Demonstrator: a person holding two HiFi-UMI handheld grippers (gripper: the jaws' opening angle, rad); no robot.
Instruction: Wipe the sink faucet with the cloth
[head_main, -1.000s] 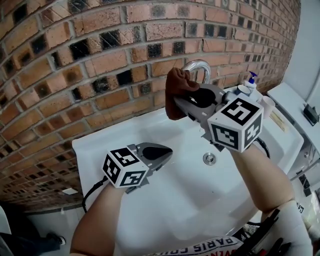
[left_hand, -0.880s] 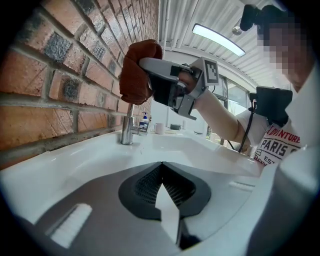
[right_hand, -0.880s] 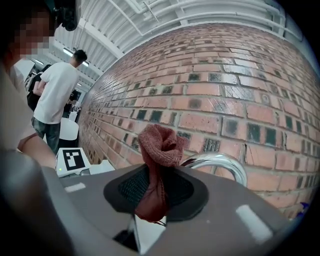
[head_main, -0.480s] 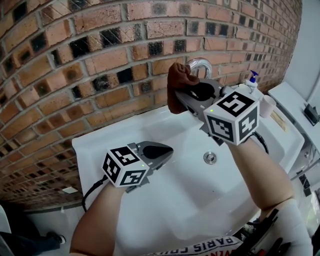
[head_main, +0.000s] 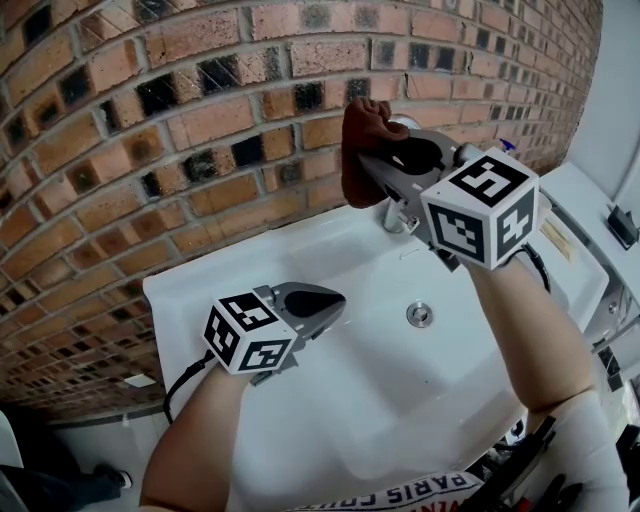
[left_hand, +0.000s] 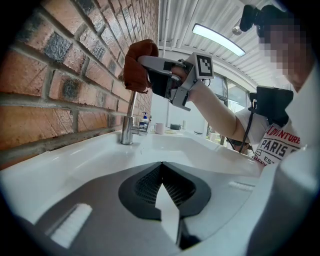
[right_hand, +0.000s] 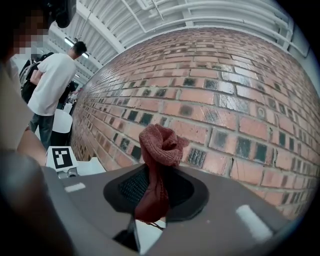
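Observation:
My right gripper (head_main: 368, 168) is shut on a rust-brown cloth (head_main: 362, 128), held high against the brick wall at the top of the chrome faucet (head_main: 396, 216). The gripper and cloth hide most of the spout in the head view. In the left gripper view the cloth (left_hand: 136, 65) sits on the top of the faucet (left_hand: 128, 131), with the right gripper (left_hand: 156, 75) behind it. The cloth (right_hand: 159, 150) bunches up out of the shut jaws in the right gripper view. My left gripper (head_main: 318, 304) is shut and holds nothing, low over the left of the white sink (head_main: 250, 260).
The brick wall (head_main: 200, 110) runs close behind the faucet. A drain (head_main: 420, 314) lies in the basin. A soap bottle (left_hand: 144, 121) and a cup (left_hand: 159, 128) stand at the sink's far right. A person in a white shirt (right_hand: 50, 85) stands further off.
My right gripper has lifted the cloth up and a little right, from beside the faucet's arch onto its top. The left gripper has stayed put.

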